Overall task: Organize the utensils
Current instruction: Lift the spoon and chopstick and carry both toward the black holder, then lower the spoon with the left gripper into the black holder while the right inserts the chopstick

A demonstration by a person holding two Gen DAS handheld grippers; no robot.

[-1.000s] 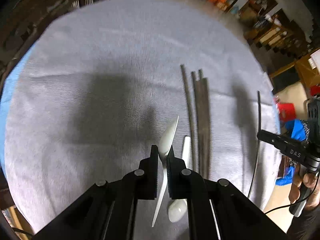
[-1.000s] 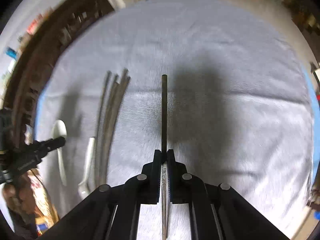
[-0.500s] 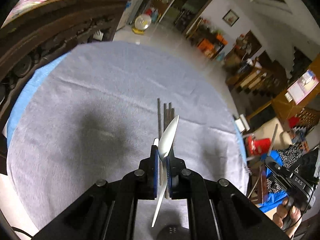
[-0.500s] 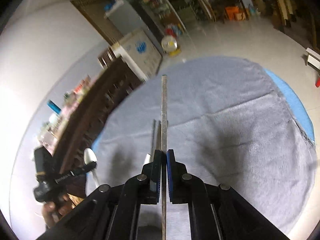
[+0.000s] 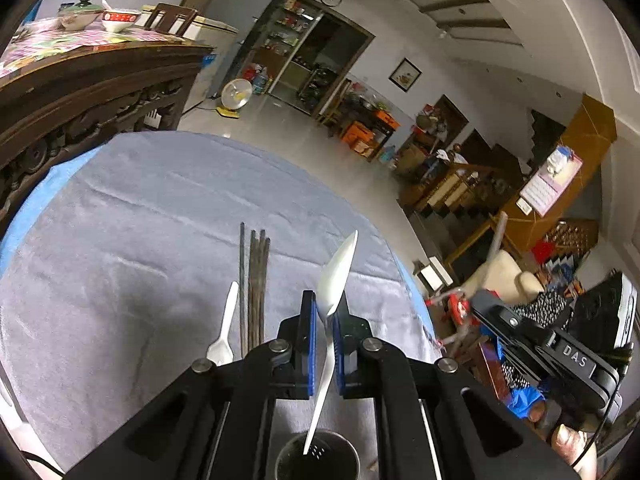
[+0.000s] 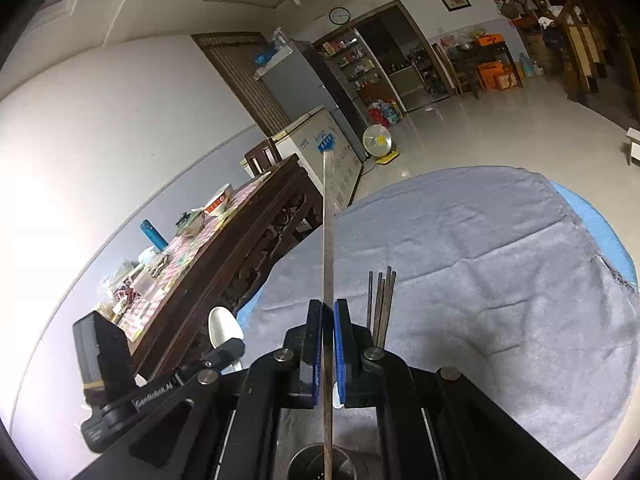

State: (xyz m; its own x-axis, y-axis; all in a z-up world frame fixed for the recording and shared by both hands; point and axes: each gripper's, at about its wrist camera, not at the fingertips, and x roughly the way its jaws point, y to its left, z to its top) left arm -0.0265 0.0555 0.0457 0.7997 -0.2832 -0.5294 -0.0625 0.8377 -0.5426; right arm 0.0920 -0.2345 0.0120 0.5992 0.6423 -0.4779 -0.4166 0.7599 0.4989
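Observation:
My left gripper [image 5: 325, 312] is shut on a white plastic spoon [image 5: 337, 272], bowl up, handle tip hanging over a dark perforated utensil holder [image 5: 318, 460] just below. My right gripper [image 6: 328, 320] is shut on a dark chopstick [image 6: 328, 224], held upright with its lower end over the same holder [image 6: 322, 464]. Several dark chopsticks [image 5: 256, 280] and a second white plastic spoon [image 5: 224, 332] lie on the grey cloth [image 5: 140, 220]. The chopsticks also show in the right wrist view [image 6: 382, 304]. The left gripper with its spoon [image 6: 224, 326] shows at the right wrist view's lower left.
A blue mat edge [image 6: 604, 224] shows under the grey cloth [image 6: 500, 264]. A carved dark wooden table [image 5: 92, 80] with bowls stands at the left. The right gripper's body [image 5: 560, 352] is at the left wrist view's lower right. A fan [image 5: 236, 94] stands on the floor beyond.
Both grippers have lifted and tilted up, carrying spoon and chopstick from the cloth to above the utensil holder, which has come into view below them.

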